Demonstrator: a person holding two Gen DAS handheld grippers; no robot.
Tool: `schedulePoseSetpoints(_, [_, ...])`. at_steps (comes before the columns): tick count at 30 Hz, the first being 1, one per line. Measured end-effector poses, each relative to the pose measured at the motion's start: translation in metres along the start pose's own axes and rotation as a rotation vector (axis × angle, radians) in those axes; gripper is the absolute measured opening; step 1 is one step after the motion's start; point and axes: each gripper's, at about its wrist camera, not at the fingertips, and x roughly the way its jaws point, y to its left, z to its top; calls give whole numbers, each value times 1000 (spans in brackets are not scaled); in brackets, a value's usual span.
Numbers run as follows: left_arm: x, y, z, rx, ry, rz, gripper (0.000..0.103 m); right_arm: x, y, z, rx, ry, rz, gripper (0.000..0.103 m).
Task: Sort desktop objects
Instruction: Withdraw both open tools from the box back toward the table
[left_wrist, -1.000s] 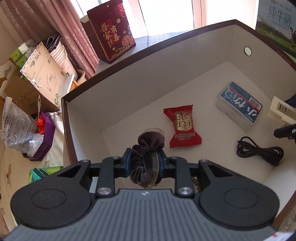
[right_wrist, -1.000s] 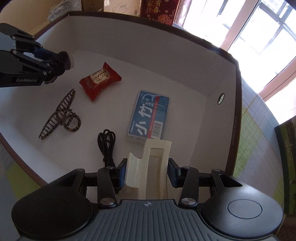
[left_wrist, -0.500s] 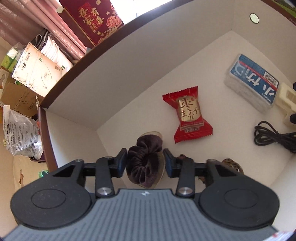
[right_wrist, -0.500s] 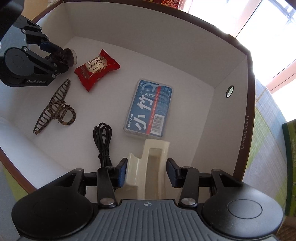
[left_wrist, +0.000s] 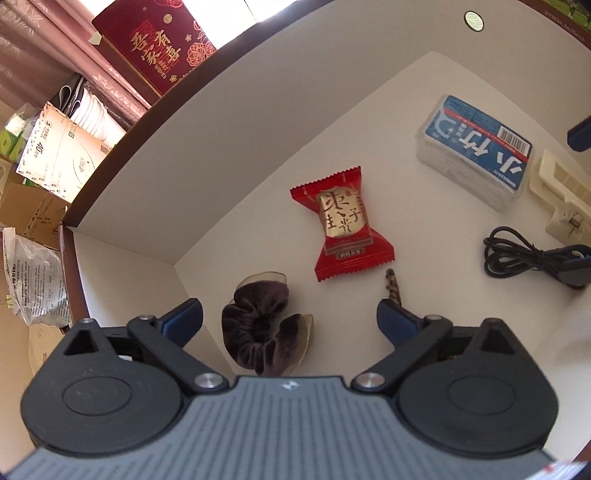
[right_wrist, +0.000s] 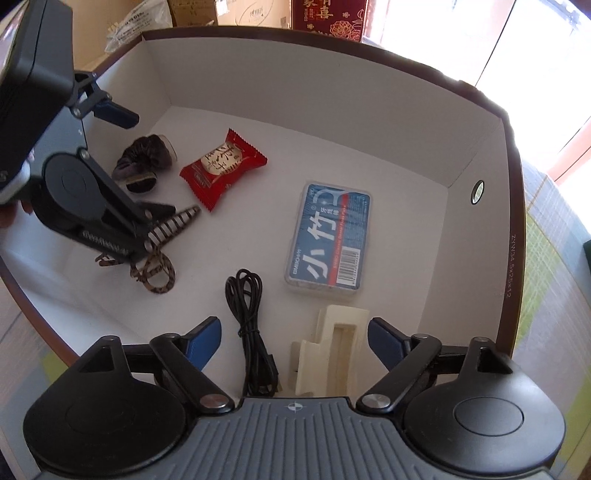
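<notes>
Both grippers are hovering inside the white-lined box (right_wrist: 332, 122). Left gripper (left_wrist: 288, 319) is standing with jaws spread wide; the dark velvet scrunchie (left_wrist: 258, 328) is lying loose between them on the box floor, near a corner. Right gripper (right_wrist: 293, 336) is likewise gaping, the cream plastic holder (right_wrist: 332, 354) resting free between its fingers. Beside the holder: a coiled black cable (right_wrist: 247, 310) and a blue floss-pick case (right_wrist: 328, 240) reading "小竹". Red candy wrapper (left_wrist: 345, 225) is showing gold characters. Striped hair claw (right_wrist: 166, 236) is lying by the scrunchie.
</notes>
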Motion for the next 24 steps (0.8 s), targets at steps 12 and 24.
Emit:
schedulePoseSetpoints(12, [-36,6,-4,-72,-62,0,100,-34,1,-8,69,-142,10,101])
schedulePoseSetpoints(24, [-95,7,-25,-172,-162,6,100,-79,-11,-36,233,-298,-61,101])
